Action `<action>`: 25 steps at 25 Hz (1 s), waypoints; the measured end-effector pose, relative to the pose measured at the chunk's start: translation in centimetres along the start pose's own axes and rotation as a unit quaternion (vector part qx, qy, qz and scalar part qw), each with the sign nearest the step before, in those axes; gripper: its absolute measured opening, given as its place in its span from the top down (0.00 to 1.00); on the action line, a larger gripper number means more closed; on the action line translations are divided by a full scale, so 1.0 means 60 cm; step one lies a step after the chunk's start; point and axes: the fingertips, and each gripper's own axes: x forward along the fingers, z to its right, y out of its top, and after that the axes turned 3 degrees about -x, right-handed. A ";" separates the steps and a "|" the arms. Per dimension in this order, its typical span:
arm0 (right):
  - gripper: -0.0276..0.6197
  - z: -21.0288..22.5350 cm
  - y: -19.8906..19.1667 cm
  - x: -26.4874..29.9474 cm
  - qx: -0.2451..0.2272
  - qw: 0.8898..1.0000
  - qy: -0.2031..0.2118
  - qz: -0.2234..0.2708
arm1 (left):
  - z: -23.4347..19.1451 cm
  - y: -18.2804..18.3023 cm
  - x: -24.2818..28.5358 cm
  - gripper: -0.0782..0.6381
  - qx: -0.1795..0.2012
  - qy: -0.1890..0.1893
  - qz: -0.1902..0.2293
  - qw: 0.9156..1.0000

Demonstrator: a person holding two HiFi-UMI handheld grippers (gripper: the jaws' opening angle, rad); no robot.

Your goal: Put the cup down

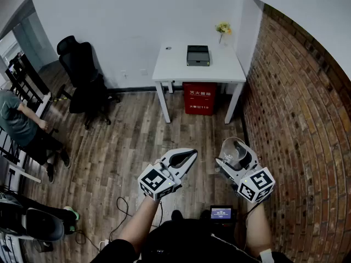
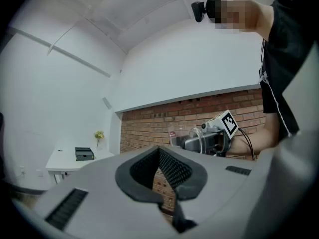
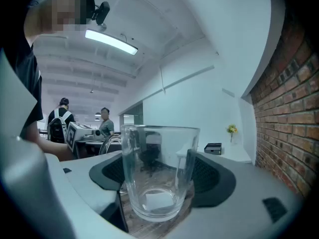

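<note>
A clear glass cup [image 1: 237, 150] sits upright between the jaws of my right gripper [image 1: 236, 159], which is shut on it and holds it in the air above the wooden floor. In the right gripper view the cup [image 3: 157, 173] fills the gap between the black pads [image 3: 209, 176] and is empty. My left gripper [image 1: 185, 158] hangs beside it to the left, shut with nothing in it; its pads [image 2: 174, 171] meet at the tip. The left gripper view also catches the cup [image 2: 175, 133] in the right gripper [image 2: 209, 139]. A white table [image 1: 178, 67] stands ahead.
On the table are a black box [image 1: 198, 55] and a small vase of flowers [image 1: 222, 28]; a red box [image 1: 199, 98] stands beneath. A brick wall [image 1: 290, 119] runs along the right. A black office chair [image 1: 82, 70] and a seated person [image 1: 22, 127] are at the left.
</note>
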 end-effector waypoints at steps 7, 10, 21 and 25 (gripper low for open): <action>0.38 0.000 -0.001 -0.003 0.007 1.000 0.002 0.003 | 0.007 -0.001 -0.001 0.90 0.004 -0.001 -0.012 1.000; 0.38 0.006 -0.003 -0.006 0.008 1.000 0.004 0.003 | 0.007 -0.004 0.005 0.90 0.005 0.003 -0.015 1.000; 0.38 0.046 -0.008 -0.021 0.018 1.000 0.005 0.009 | 0.013 -0.015 0.043 0.90 0.002 0.008 -0.020 1.000; 0.38 0.065 -0.011 -0.028 0.014 1.000 0.010 0.008 | 0.016 -0.017 0.063 0.90 0.004 0.017 -0.018 1.000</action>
